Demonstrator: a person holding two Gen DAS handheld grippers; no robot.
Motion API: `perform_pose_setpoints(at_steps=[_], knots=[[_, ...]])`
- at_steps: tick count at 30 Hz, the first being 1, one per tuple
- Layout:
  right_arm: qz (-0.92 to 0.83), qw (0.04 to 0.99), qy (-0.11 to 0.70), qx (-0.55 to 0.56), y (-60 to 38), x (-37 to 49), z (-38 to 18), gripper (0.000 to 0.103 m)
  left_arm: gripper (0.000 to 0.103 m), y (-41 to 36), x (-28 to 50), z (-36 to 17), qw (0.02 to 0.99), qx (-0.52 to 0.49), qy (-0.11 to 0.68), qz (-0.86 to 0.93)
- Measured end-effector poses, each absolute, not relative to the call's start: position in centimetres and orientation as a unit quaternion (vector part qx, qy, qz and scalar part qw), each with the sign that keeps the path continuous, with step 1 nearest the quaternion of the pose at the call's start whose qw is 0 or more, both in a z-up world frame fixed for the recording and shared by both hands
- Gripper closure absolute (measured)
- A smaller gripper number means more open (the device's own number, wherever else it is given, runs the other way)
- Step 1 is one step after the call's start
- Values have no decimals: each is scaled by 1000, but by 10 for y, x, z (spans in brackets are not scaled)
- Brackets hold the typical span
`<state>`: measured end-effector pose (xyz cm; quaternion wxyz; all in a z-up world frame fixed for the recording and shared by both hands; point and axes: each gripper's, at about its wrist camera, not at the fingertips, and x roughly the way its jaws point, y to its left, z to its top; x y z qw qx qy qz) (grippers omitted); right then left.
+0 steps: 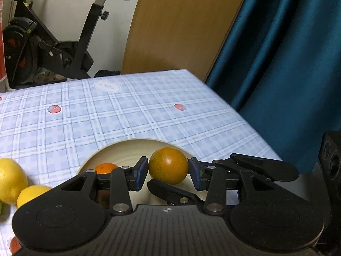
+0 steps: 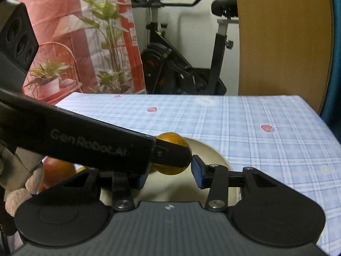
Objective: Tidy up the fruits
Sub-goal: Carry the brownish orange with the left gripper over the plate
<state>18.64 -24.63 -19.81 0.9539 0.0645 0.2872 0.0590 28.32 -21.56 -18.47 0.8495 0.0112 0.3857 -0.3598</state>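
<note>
We look forward and down along each gripper's fingers, close over the checked table (image 1: 132, 111). Both our views share the cream plate (image 1: 127, 149), the exercise bike (image 2: 183, 68) and the wooden board (image 1: 181, 21).

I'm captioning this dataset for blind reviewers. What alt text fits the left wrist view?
The left gripper clamps a greenish-orange fruit between blue pads, above a cream plate holding another orange. Two lemons lie at the left on a blue checked tablecloth; an exercise bike and a blue curtain stand behind.
</note>
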Motion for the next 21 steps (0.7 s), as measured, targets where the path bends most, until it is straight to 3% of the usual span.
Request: perform_pose_setpoints(at_steps=[21], knots=[[58, 940, 332, 62, -241, 218, -220, 58, 58, -228, 302, -205, 856, 62, 407, -313]])
